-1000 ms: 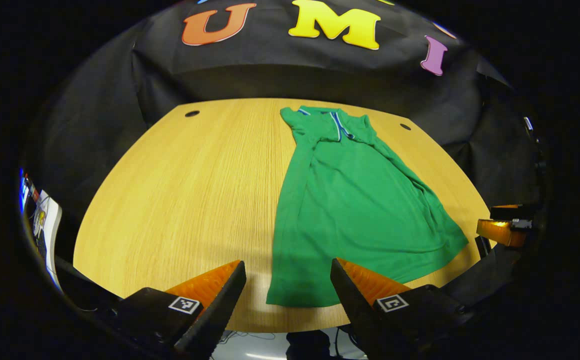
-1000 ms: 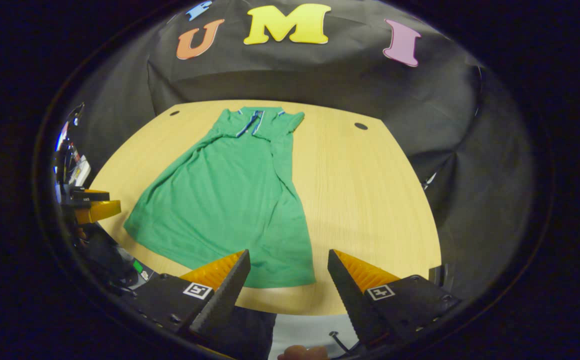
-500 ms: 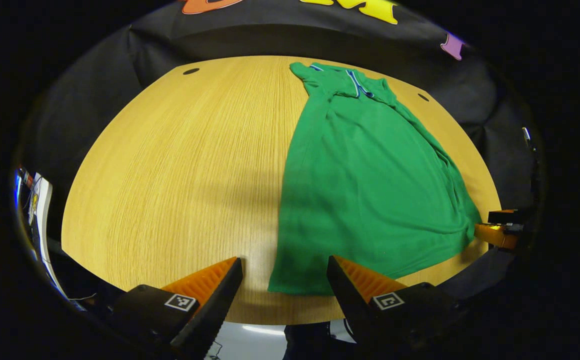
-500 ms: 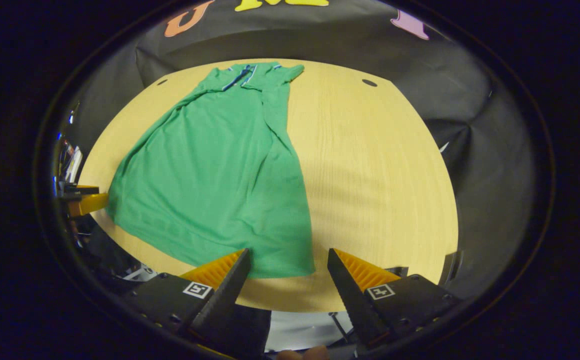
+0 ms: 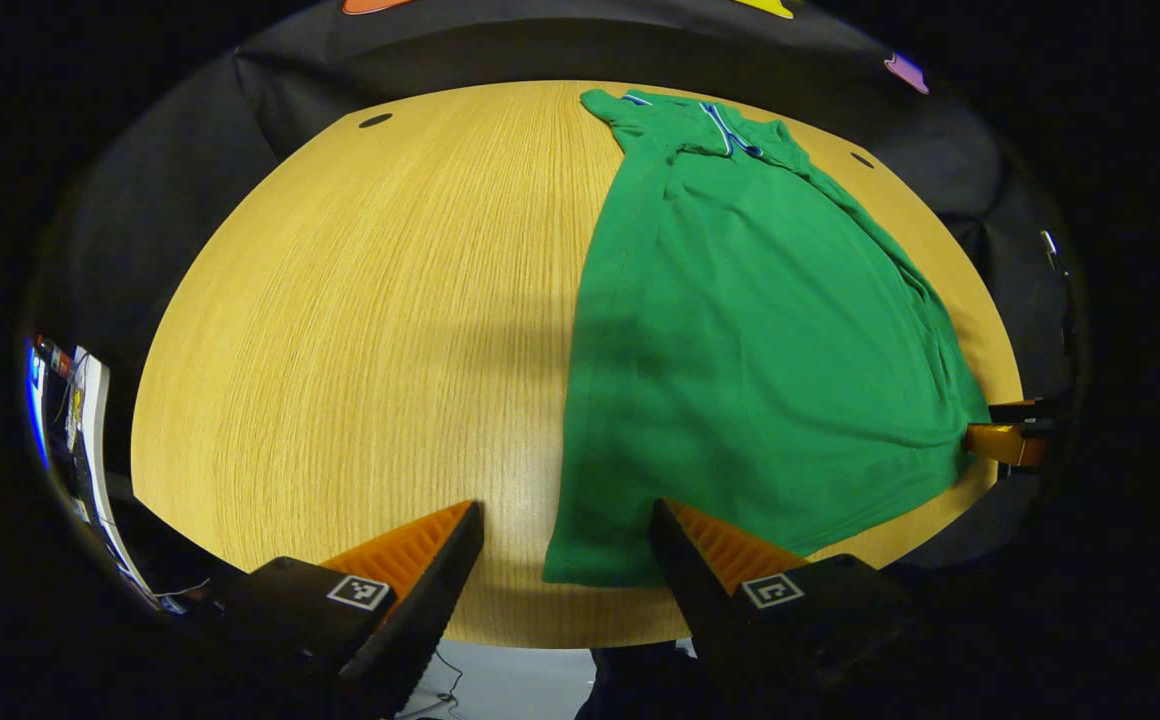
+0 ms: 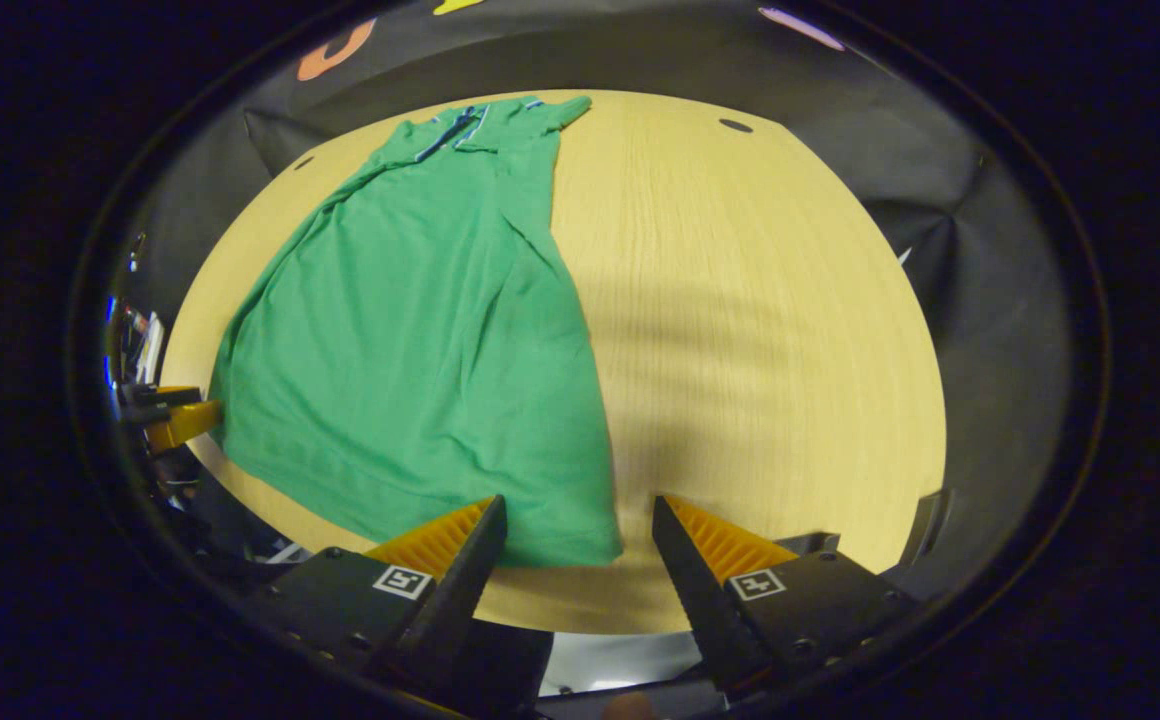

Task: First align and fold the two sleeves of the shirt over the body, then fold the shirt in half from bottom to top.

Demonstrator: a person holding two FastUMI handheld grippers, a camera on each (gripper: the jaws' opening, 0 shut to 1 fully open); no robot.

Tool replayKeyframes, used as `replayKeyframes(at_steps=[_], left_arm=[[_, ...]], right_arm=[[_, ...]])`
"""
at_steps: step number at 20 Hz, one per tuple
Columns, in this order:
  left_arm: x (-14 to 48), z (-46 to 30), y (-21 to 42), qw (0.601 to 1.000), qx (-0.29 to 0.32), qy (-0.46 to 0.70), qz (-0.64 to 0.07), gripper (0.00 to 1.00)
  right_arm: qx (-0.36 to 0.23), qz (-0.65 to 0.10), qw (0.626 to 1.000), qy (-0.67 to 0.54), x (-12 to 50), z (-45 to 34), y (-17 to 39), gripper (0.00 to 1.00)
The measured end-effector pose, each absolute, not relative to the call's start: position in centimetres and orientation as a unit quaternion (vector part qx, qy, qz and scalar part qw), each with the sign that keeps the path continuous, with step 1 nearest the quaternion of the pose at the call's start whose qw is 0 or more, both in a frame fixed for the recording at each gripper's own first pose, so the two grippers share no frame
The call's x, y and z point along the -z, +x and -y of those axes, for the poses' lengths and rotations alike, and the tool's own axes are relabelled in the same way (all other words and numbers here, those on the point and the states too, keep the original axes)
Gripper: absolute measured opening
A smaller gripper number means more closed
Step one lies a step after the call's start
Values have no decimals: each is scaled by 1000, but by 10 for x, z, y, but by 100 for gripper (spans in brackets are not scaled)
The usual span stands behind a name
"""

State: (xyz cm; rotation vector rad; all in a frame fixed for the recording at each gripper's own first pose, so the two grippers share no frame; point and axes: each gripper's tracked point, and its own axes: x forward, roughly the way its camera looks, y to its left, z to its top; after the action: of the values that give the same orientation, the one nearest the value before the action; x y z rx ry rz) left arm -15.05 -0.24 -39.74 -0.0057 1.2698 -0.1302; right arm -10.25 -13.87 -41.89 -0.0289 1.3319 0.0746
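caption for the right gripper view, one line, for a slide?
Open right gripper poised at the near hem corner of a green shirt lying flat on a wooden table.

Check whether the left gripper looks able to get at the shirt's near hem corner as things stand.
Probably yes. The left gripper is open, and the shirt's near hem corner lies flat on the table right between its fingers, with nothing over it or in the way.
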Motion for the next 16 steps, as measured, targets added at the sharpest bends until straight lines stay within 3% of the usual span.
replayKeyframes(at_steps=[5,7,8,10,11,14,16], left_arm=[[394,6,-147,795,60,-3,-603,100],[391,13,-143,795,65,-2,-604,100],[389,17,-142,794,67,-1,-604,89],[383,25,-137,791,73,2,-607,70],[381,29,-133,790,76,0,-608,64],[372,40,-123,787,77,-23,-612,18],[363,47,-116,780,78,-44,-620,6]], right_arm=[[-32,-625,780,-4,419,136,-109,67],[-30,-627,779,12,419,133,-110,42],[-30,-627,778,22,419,130,-110,25],[-27,-630,775,35,418,129,-111,9],[-29,-633,773,35,418,128,-112,9],[-40,-634,772,32,417,120,-114,0],[-47,-631,774,26,417,118,-113,0]])
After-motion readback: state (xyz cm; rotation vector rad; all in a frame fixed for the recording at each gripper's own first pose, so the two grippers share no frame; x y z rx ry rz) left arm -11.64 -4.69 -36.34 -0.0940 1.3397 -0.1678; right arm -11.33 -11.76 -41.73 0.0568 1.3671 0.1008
